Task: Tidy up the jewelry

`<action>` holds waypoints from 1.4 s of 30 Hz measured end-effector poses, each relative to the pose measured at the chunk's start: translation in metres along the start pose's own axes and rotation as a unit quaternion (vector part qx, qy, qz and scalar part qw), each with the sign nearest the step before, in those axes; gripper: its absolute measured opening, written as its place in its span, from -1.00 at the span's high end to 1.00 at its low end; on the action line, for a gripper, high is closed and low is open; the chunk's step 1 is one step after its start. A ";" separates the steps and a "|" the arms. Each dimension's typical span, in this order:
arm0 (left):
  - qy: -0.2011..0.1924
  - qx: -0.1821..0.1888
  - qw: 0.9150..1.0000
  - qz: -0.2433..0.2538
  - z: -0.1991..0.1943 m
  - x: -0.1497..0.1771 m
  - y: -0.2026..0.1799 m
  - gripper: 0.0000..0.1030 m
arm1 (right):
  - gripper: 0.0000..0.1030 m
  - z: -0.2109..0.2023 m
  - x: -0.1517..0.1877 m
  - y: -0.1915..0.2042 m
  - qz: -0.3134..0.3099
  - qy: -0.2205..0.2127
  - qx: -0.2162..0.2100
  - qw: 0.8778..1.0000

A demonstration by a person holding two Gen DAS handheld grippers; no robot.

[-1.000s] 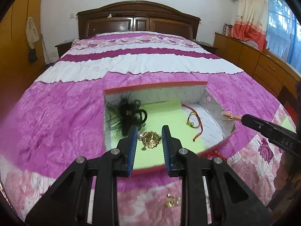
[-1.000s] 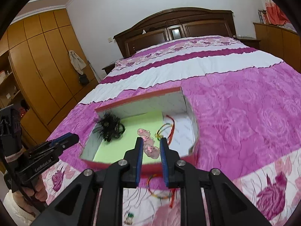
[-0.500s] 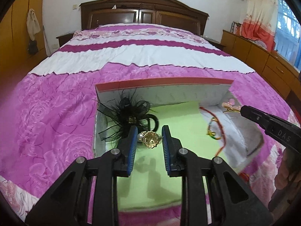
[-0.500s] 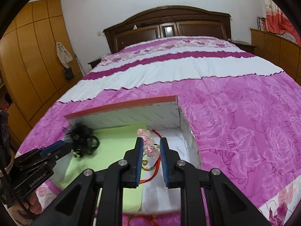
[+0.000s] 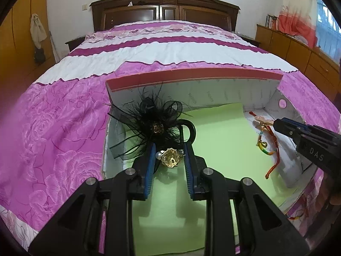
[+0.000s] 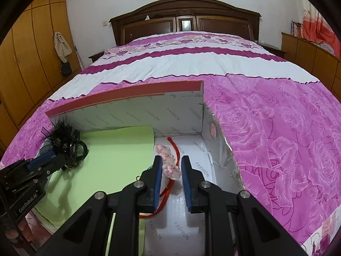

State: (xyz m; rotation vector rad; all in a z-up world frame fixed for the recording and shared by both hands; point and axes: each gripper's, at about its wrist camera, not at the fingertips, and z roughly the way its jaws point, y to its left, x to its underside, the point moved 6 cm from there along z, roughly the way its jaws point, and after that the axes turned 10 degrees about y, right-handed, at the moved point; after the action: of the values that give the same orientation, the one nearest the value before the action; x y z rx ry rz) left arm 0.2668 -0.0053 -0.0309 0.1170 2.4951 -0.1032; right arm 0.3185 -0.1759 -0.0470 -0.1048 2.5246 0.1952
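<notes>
Viewing from left wrist: left gripper (image 5: 169,149) points down into an open box (image 5: 191,79) lying on a pink bedspread (image 5: 53,140).
Left fingers: blue pads (image 5: 150,166) stand narrowly apart and pinch a gold brooch (image 5: 170,159) with a pearl bead at its left edge.
Brooch position: above the green liner sheet (image 5: 217,140), just in front of a black feather hairpiece (image 5: 153,121) in the box's left part.
Other contents: a red and multicoloured cord bracelet (image 5: 270,149) lies at the liner's right edge.
Right gripper (image 5: 275,124): enters from the right, a pale pink item at its tip.

Viewing from right wrist: right gripper (image 6: 170,166) hangs over the box's white right-hand section (image 6: 191,155).
Right fingers: blue pads (image 6: 157,183) narrowly apart, clamped on a pink hair clip (image 6: 169,164) with small pig figures.
Clip position: above the red cord (image 6: 168,189) on the box floor.
Left gripper (image 6: 45,160): at the left edge beside the hairpiece (image 6: 64,140); its grip cannot be told here.
</notes>
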 end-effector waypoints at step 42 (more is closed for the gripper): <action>0.003 0.056 0.998 0.007 -0.107 0.049 -0.030 0.34 | 0.42 -0.144 0.071 0.003 0.015 -0.053 -0.078 0.995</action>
State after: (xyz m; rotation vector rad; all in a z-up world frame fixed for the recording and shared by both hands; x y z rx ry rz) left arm 0.1607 -0.0212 0.0267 0.1806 2.4931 -0.2377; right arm 0.1792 -0.1987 0.0297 -0.1155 2.4040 0.3990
